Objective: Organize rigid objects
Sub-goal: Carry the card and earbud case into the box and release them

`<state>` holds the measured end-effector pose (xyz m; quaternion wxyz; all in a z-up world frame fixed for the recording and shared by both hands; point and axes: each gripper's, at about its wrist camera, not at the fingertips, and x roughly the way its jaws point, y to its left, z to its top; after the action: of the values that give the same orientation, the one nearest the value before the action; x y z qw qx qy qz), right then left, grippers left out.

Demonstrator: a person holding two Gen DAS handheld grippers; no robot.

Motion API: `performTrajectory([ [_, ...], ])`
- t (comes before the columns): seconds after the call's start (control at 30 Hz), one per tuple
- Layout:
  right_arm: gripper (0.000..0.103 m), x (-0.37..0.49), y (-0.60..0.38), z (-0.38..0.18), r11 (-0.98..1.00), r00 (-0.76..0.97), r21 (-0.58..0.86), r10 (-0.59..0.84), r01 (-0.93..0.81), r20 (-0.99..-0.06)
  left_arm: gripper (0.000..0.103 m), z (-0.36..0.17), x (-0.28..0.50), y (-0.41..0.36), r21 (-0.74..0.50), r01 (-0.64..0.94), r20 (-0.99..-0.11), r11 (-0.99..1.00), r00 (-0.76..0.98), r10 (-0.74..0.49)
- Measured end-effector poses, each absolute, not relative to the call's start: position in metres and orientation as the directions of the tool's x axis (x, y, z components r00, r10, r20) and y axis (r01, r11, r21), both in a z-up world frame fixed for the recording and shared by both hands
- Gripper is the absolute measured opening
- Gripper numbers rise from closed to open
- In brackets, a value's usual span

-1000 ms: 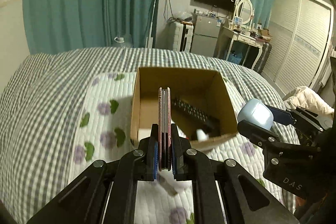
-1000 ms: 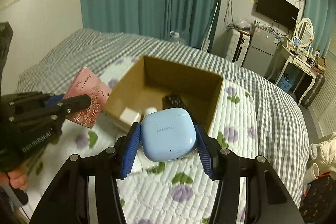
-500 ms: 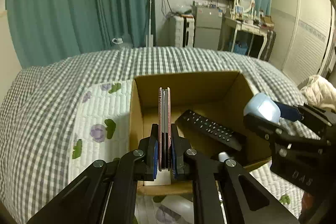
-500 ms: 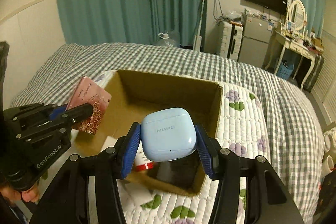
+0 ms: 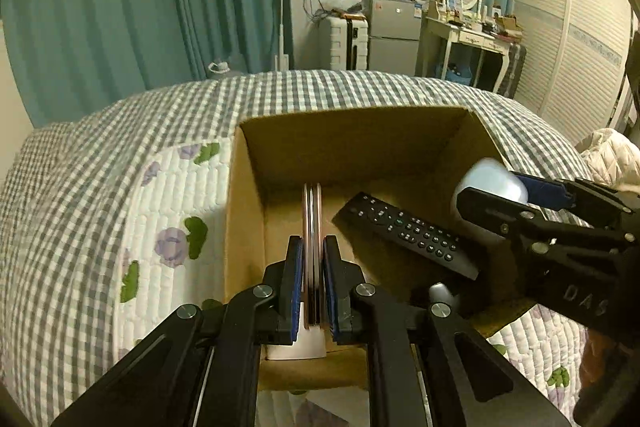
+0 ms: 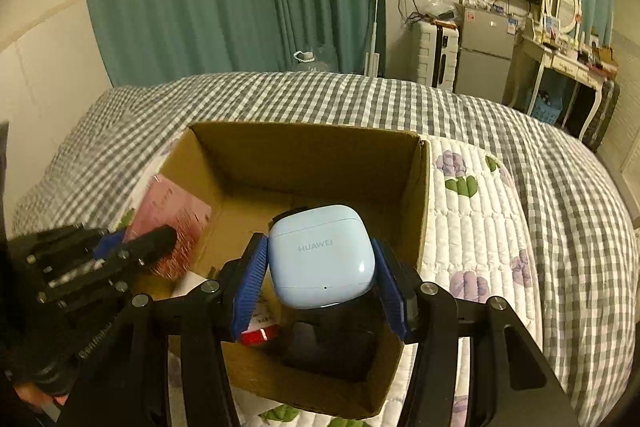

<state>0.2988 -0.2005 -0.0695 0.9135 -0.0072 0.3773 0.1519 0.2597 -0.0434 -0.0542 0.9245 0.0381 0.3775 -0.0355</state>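
A remote (image 5: 404, 230) already lies in the box (image 5: 352, 131), while the left gripper (image 5: 312, 291) clamps a booklet (image 5: 311, 227) and the right gripper's (image 6: 322, 283) jaws, just widening, barely cradle the earbud case (image 6: 320, 255) above it.

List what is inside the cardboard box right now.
Inside the cardboard box: a black remote control, a white item at the near wall, and something with a red label. The grippers and their loads cover much of the floor.
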Motion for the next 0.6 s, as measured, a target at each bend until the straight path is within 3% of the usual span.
performTrajectory([
  [0.07,0.066,0.297,-0.203,-0.062,0.957,0.677,0.106,0.266,-0.269,-0.686,0.022,-0.046,0.256,-0.044,0.048,0.092,-0.693,0.995,0.720,-0.033],
  [0.2,0.067,0.284,-0.209,-0.035,0.963,0.709,0.084,0.248,-0.258,-0.660,0.050,-0.022,0.243,-0.042,0.043,0.076,-0.661,0.996,0.750,-0.029],
  [0.3,0.067,0.268,-0.214,-0.010,0.966,0.732,0.050,0.225,-0.253,-0.643,0.057,0.005,0.224,-0.042,0.028,0.071,-0.627,0.997,0.778,-0.038],
  [0.43,0.078,0.238,-0.220,0.031,0.972,0.766,0.008,0.188,-0.233,-0.614,0.087,0.038,0.196,-0.039,0.039,0.053,-0.582,0.998,0.813,-0.020],
  [0.6,0.087,0.194,-0.222,0.072,0.974,0.796,0.000,0.183,-0.225,-0.577,0.098,0.079,0.153,-0.027,0.021,0.049,-0.527,0.999,0.849,-0.031],
])
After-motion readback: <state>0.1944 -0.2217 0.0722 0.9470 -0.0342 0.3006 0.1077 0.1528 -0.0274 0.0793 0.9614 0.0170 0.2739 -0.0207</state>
